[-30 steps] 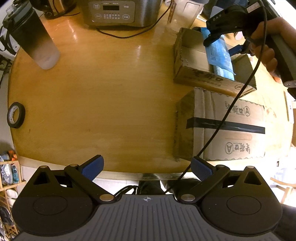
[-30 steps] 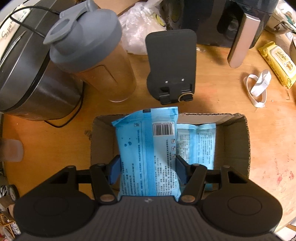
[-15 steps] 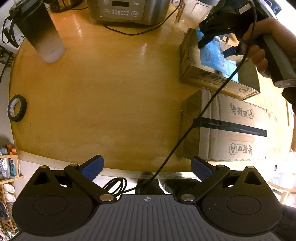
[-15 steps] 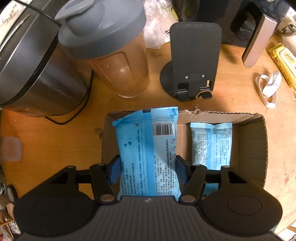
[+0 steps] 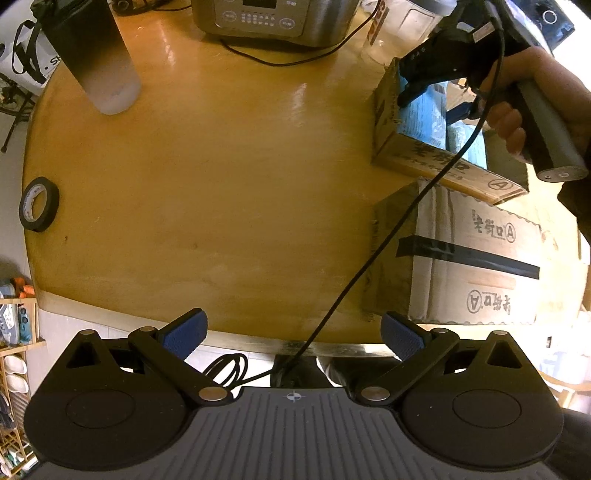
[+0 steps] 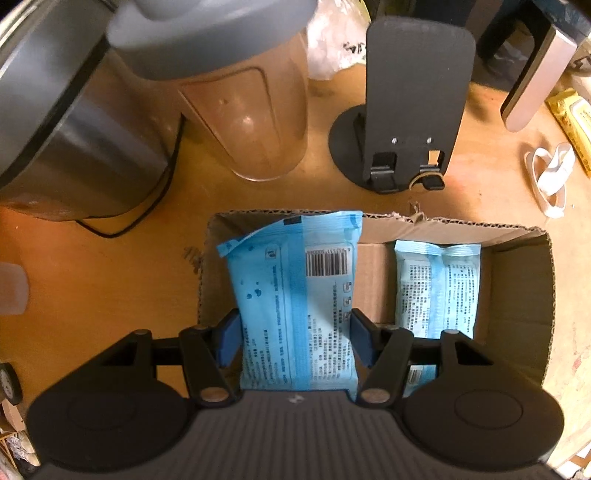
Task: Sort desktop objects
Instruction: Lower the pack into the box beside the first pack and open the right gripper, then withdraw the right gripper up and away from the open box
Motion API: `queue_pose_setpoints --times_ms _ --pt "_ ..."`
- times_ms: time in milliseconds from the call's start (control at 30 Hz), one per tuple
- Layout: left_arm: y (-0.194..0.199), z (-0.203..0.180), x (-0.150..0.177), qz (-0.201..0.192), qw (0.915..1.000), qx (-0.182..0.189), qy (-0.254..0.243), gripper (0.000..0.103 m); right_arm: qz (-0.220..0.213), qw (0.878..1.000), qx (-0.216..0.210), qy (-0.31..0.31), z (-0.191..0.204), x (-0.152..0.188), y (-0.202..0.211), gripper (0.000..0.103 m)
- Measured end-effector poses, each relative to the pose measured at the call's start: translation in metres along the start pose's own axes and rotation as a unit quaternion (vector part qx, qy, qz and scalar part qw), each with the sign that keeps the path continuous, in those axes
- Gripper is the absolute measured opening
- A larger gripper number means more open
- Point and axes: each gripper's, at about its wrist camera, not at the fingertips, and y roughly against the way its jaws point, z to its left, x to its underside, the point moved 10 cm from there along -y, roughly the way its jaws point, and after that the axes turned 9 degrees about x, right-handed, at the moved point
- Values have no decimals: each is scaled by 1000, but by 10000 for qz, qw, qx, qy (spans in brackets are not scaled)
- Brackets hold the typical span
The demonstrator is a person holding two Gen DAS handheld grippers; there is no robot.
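Each tool [image 5: 293, 334] is black – blue ribbed pads [image 5: 184, 332], silver pivot screws, ridged grey body.

Home: rice cooker [image 5: 273, 16], shoe rack [image 5: 16, 354].

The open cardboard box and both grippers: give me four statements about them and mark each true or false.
1. The right gripper is clamped on a blue packet. True.
2. The open cardboard box has nothing lying in it. False: a second blue packet lies inside.
3. The left gripper holds the roll of black tape. False: its jaws are open with nothing between them; the tape lies on the table.
4. A closed taped box sits beside the open one. True.
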Motion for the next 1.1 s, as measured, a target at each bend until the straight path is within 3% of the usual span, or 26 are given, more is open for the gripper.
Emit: queue_pose_setpoints --times_ms 267,333,500,1100 --pt "1 4 0 16 10000 -31 62 103 151 9999 23 -25 3 3 -17 62" --pt "0 5 0 23 10000 -41 72 103 184 9998 68 -27 3 3 -20 86" --pt "-1 5 -2 21 10000 -54 72 103 138 9998 171 -43 -4 2 -19 103" --pt "1 -5 -5 -11 10000 -46 -25 103 44 9996 -288 -34 -7 6 10 103"
